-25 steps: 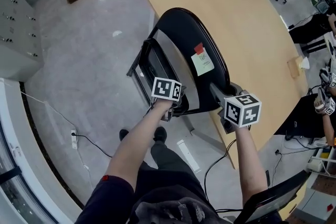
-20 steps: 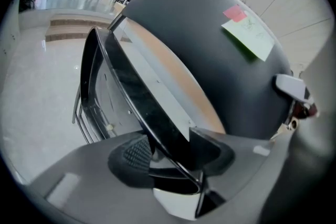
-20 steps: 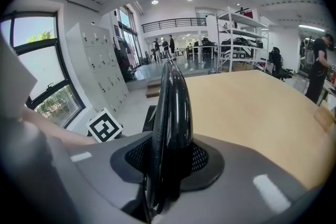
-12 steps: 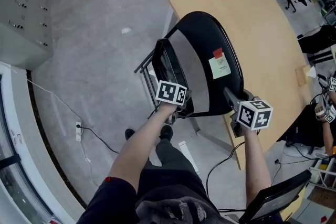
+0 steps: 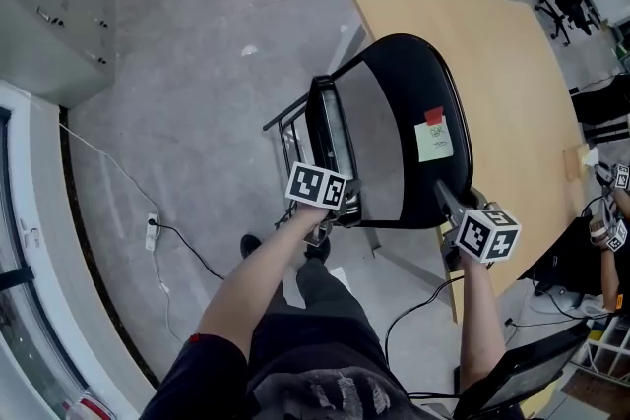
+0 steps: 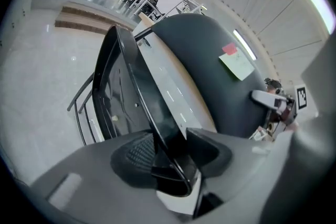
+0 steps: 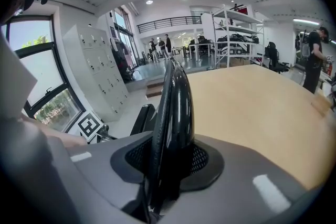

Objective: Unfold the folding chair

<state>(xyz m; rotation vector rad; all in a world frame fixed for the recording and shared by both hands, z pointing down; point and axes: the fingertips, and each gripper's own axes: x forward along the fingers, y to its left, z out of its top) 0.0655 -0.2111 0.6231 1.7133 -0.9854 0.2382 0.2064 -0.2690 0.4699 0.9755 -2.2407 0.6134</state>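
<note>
Both grippers hold the black folding chair (image 5: 394, 113), which stands partly open beside the wooden worktop (image 5: 512, 64).

The left gripper (image 5: 333, 211) has the rim of the seat (image 6: 131, 86) between its jaws, and these jaws are closing on it; the seat runs forward and upward from them, tilted, with the metal legs to their left above the grey floor (image 5: 197, 93). The right gripper (image 5: 445, 200) has its jaws closed on the edge of the backrest (image 7: 176, 97), which stands straight up between the two pads. On the back of the backrest, a little ahead of the right jaws, a pale green note (image 5: 433, 141) is stuck, and a small red sticker (image 5: 433, 115) sits just above it. The writing on the note is too small to read. The worktop lies to the right of the right jaws.
</note>
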